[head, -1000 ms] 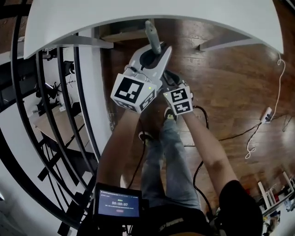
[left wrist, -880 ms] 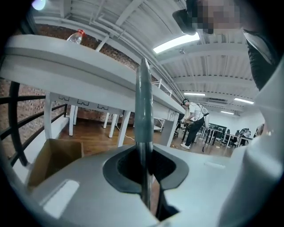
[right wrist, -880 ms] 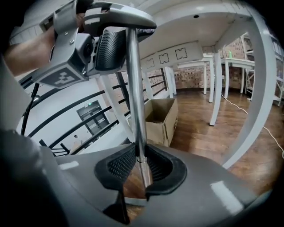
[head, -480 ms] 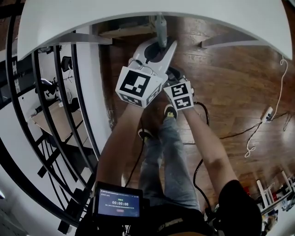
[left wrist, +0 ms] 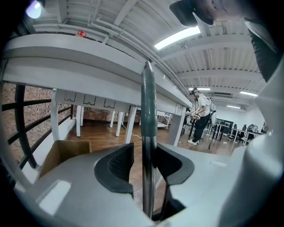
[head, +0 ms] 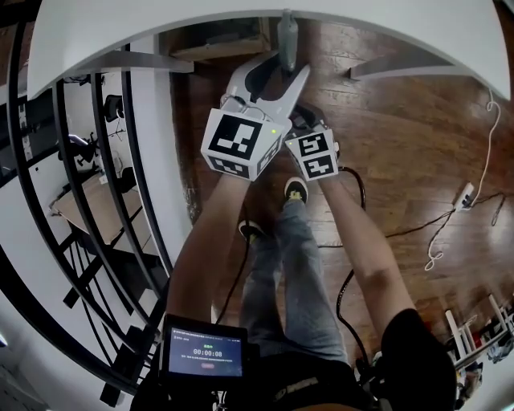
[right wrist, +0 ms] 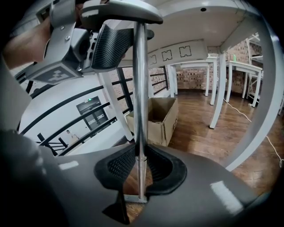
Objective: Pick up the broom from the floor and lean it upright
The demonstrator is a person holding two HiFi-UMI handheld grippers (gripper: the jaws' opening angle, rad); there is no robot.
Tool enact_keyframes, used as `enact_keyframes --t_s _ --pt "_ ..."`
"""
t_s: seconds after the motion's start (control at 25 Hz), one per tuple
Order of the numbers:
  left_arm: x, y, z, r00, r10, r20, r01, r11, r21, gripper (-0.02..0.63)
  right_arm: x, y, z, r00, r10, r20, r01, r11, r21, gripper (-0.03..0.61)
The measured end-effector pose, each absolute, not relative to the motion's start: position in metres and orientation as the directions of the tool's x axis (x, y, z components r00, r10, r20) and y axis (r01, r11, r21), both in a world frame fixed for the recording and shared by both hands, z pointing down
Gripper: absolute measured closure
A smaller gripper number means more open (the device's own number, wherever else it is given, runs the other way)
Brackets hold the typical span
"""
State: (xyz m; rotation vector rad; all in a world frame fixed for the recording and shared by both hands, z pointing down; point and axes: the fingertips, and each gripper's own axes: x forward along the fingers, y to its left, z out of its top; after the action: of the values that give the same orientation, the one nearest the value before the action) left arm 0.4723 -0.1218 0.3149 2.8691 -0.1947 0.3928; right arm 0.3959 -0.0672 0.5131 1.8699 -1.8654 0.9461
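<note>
Strip lights glow brightly at the upper right of my left gripper view; glare streaks the broom pole. Fisheye bends edges, corners darken, foreground blurs.

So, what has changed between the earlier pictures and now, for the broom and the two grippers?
The left gripper has just been opening its jaws. It has let go of the broom handle, which still stands between them. The top of the handle swung from a tilt to nearly upright, toward the white table edge. The right gripper stays clamped on the handle lower down.
</note>
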Motion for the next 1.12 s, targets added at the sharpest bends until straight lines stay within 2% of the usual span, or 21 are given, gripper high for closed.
enact_keyframes --t_s 0.2,0.52,0.76,1.04,1.12 --pt "0.467 -0.123 0.320 0.950 -0.099 0.297 -0.168 -0.962 0.218 0.439 0.396 -0.069 0.513 -0.087 -0.749 0.657 -0.980 -0.054 -0.192 0.487" --pt "0.462 -0.121 0.318 0.952 -0.091 0.292 -0.160 -0.962 0.222 0.384 0.396 -0.074 0.503 -0.108 -0.770 0.629 -0.983 -0.012 -0.184 0.425" --pt "0.445 -0.113 0.315 0.946 -0.100 0.307 -0.170 -0.963 0.210 0.383 0.390 -0.068 0.489 -0.125 -0.785 0.607 -0.983 0.015 -0.184 0.397" --pt "0.366 -0.096 0.262 0.946 -0.153 0.287 -0.220 -0.951 0.218 0.380 0.384 -0.031 0.432 -0.108 -0.815 0.570 -0.989 0.032 -0.141 0.397" --pt "0.335 -0.089 0.233 0.948 -0.188 0.257 -0.247 -0.943 0.223 0.406 0.376 -0.013 0.397 -0.114 -0.841 0.528 -0.990 0.053 -0.129 0.406"
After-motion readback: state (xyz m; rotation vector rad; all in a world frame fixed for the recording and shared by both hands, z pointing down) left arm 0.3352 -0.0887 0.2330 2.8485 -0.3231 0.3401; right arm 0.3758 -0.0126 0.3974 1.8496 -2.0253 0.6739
